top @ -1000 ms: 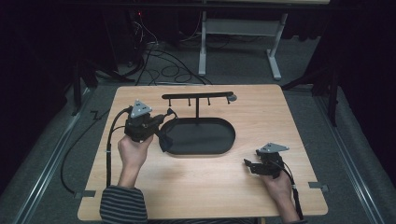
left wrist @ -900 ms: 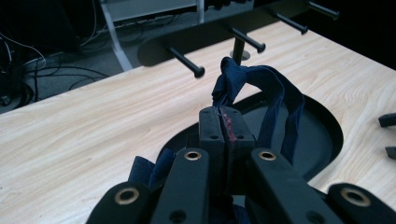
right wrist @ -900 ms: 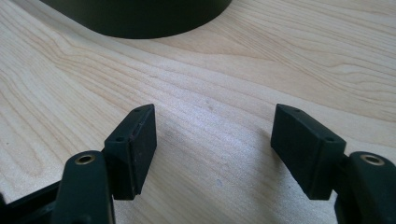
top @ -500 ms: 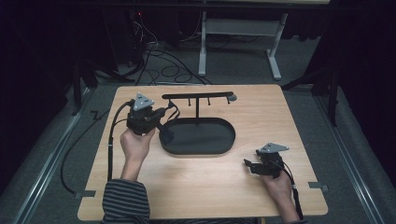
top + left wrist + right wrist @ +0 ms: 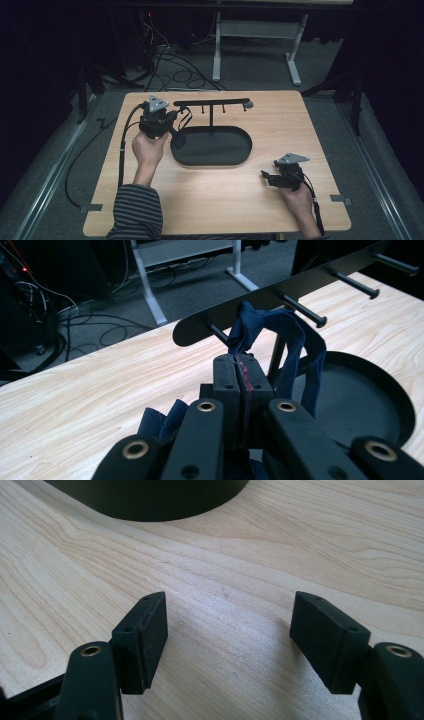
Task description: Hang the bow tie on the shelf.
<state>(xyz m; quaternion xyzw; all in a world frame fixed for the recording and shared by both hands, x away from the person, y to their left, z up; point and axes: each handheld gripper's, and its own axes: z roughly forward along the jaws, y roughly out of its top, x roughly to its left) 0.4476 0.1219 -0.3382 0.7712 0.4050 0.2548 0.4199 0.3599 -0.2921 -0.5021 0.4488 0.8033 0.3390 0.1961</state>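
- The dark blue cloth band [image 5: 280, 335] is looped over the end peg [image 5: 217, 332] of the black rack [image 5: 212, 103]; part of it hangs down past the rack's post toward the tray, and part bunches under your left claw.
- Your left claw [image 5: 239, 371] has its jaws pressed together on the dark blue cloth band, just below that end peg. In the high view, the left claw [image 5: 172, 120] sits at the rack's left end, held by your left hand [image 5: 148, 148].
- The rack is a horizontal bar on an upright post, with several pegs pointing out along the bar. The other pegs [image 5: 306, 311] carry nothing.
- The post rises from the far edge of the oval black tray [image 5: 212, 146], which lies at the middle of the desk [image 5: 310, 125].
- Your right claw [image 5: 229, 630] has its jaws spread wide apart with nothing between them, close above the bare wood of the desk. The curved edge of the tray [image 5: 150, 500] lies ahead of it.
- In the high view, the right claw [image 5: 266, 177] is at the near right part of the desk, well apart from the tray, held by your right hand [image 5: 297, 200].
- A black cable [image 5: 125, 145] trails from the left claw along the desk's left side.
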